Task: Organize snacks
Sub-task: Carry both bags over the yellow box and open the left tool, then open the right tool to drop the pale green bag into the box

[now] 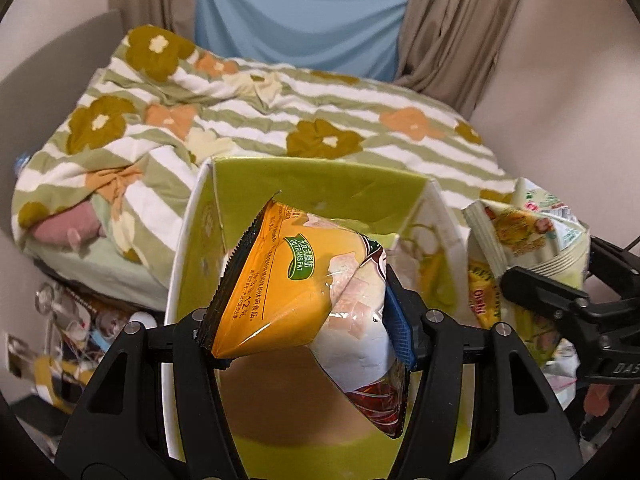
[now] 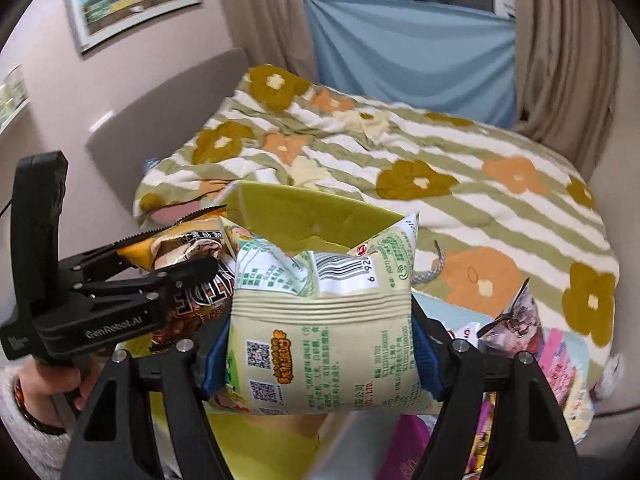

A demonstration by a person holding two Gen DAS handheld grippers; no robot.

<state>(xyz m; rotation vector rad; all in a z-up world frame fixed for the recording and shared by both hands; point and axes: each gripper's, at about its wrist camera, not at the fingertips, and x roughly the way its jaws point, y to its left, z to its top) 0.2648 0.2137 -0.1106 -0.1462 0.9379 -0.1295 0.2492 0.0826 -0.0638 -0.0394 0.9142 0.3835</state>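
My left gripper (image 1: 312, 320) is shut on an orange snack packet (image 1: 280, 280) that has a clear window showing white pieces. It hangs over an open yellow-green box (image 1: 320, 184) with white-edged flaps. To the right, my right gripper (image 1: 536, 292) grips a pale green snack packet (image 1: 520, 236) beside the box. In the right wrist view, the right gripper (image 2: 320, 360) presses its blue pads on that pale green packet (image 2: 320, 320), which shows a barcode and QR codes. The left gripper (image 2: 172, 256) with the orange packet (image 2: 176, 240) is at the left, over the box (image 2: 304, 208).
Behind the box lies a bed with a striped floral quilt (image 2: 440, 152), backed by a blue cloth (image 2: 412, 48) and beige curtains. Several loose snack packets (image 2: 516, 320) lie at the lower right. A person's hand (image 2: 40, 384) holds the left gripper. Floor clutter (image 1: 72, 320) sits left of the box.
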